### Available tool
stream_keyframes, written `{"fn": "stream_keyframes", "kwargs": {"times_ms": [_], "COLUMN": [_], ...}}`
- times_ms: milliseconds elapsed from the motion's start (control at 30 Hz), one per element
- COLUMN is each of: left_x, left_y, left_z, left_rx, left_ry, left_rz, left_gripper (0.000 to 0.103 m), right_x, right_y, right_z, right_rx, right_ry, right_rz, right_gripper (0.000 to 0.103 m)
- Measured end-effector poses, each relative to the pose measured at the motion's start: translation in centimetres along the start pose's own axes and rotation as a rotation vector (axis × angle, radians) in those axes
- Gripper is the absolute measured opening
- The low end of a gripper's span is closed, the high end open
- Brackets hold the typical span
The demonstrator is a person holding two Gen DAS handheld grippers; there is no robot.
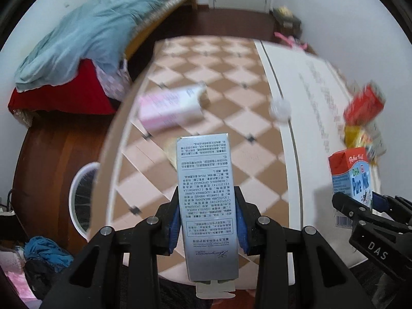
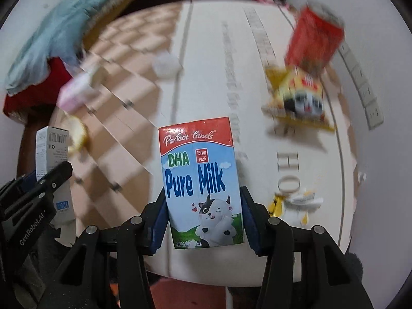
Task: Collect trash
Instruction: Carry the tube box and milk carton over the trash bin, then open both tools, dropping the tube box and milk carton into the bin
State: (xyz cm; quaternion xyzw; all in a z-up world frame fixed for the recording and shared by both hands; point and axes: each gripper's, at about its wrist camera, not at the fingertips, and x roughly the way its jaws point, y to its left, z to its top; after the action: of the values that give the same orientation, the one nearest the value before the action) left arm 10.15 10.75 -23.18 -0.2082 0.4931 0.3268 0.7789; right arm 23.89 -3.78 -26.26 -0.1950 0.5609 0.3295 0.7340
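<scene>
The left tongs (image 1: 208, 221) clamp a tall silver box (image 1: 206, 193) between blue pads, lifted above the table (image 1: 231, 82); the right tongs (image 2: 203, 221) grip a Pure Milk carton (image 2: 200, 180) the same way. Beyond the left tongs a pink box (image 1: 171, 108) lies on the checked cloth. Beyond the right tongs, to the right, sit a yellow packet (image 2: 300, 95) and a red carton (image 2: 315, 38), with crumpled wrappers (image 2: 296, 202) nearer.

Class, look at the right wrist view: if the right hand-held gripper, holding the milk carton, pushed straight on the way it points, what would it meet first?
Most likely the white tabletop. The right hand-held gripper, shut on the milk carton, points steeply down at bare table; the carton would touch first. Depth is uncertain.
</scene>
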Motion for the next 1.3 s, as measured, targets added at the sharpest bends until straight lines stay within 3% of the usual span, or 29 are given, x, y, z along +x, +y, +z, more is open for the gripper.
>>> {"fn": "stream_keyframes", "kwargs": {"times_ms": [167, 300, 433, 567, 767, 1067, 1133, 1167, 1267, 1300], "left_x": [-3.8, -6.0, -6.7, -5.0, 0.8, 7.8, 8.7, 9.0, 9.2, 9.1], "left_y": [4.9, 10.3, 16.6, 23.5, 32.8, 39.2, 40.1, 40.5, 41.3, 41.7], "left_z": [2.5, 3.7, 3.5, 2.1, -1.8, -5.8, -6.7, -7.1, -7.9, -8.0], "left_rx": [-0.064, -0.112, -0.181, -0.272, -0.428, -0.638, -0.671, -0.682, -0.716, -0.719], "left_ry": [-0.087, -0.136, -0.138, -0.086, 0.06, 0.209, 0.234, 0.246, 0.243, 0.238], "left_rz": [0.015, 0.058, 0.095, 0.116, 0.122, 0.0, 0.004, 0.01, 0.022, 0.027], "left_gripper": [0.032, 0.032, 0.032, 0.032, 0.032, 0.033, 0.034, 0.04, 0.094, 0.096], "right_x": [-2.7, -3.8, -3.1, -0.4, 6.1, 14.8, 16.3, 17.0, 19.2, 19.3], "right_y": [3.9, 9.4, 16.3, 23.4, 33.2, 42.6, 43.7, 44.1, 45.3, 45.4], "right_z": [2.9, 4.6, 6.4, 6.4, 4.9, 4.2, 4.2, 4.2, 4.4, 4.1], "right_rx": [-0.046, -0.08, -0.154, -0.233, -0.367, -0.5, -0.514, -0.519, -0.532, -0.539], "right_ry": [-0.067, -0.107, -0.094, -0.045, 0.085, 0.232, 0.257, 0.27, 0.313, 0.321], "right_rz": [0.063, 0.167, 0.25, 0.296, 0.309, 0.244, 0.229, 0.227, 0.223, 0.221], "right_gripper": [0.053, 0.053, 0.053, 0.053, 0.053, 0.053, 0.053, 0.054, 0.055, 0.06]}}
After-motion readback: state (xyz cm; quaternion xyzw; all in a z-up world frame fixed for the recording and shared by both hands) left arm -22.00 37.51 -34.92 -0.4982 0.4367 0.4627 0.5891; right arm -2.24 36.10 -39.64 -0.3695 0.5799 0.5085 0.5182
